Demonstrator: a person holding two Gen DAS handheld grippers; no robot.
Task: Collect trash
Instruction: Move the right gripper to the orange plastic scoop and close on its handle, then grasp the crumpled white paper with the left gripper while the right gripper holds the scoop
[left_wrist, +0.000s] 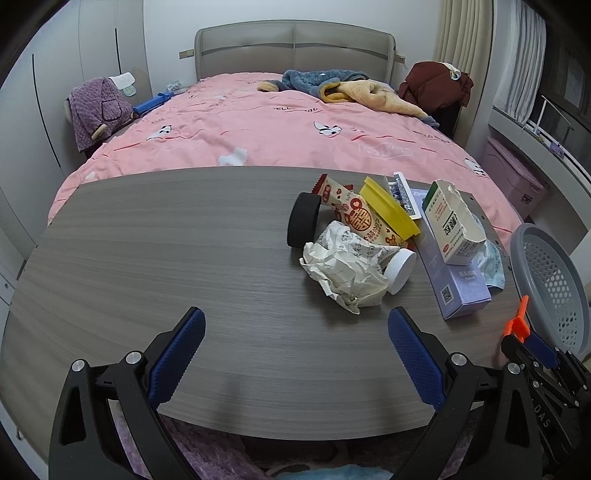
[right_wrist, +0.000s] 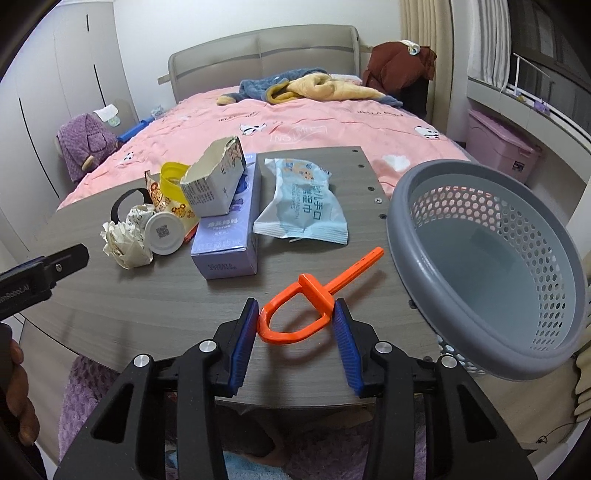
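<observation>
A heap of trash lies on the grey wooden table (left_wrist: 166, 258): a crumpled paper (left_wrist: 343, 269), a white bottle cap (left_wrist: 400, 269), a black ring (left_wrist: 303, 225), a yellow lid (left_wrist: 388, 210), a snack wrapper (left_wrist: 354, 214), a torn white carton (left_wrist: 452, 221) and a purple box (left_wrist: 454, 280). A blue wet-wipe pack (right_wrist: 303, 201) lies beside the purple box (right_wrist: 229, 236). My left gripper (left_wrist: 295, 325) is open and empty above the table's near edge. My right gripper (right_wrist: 295, 314) is shut on an orange plastic tool (right_wrist: 299, 317), held above the table beside a grey perforated basket (right_wrist: 491, 258).
A bed with a pink cover (left_wrist: 258, 125) stands behind the table, with clothes (left_wrist: 332, 86) piled near the headboard. A pink storage bin (right_wrist: 498, 144) stands at the right under a window ledge. Wardrobe doors (left_wrist: 48, 92) are at the left.
</observation>
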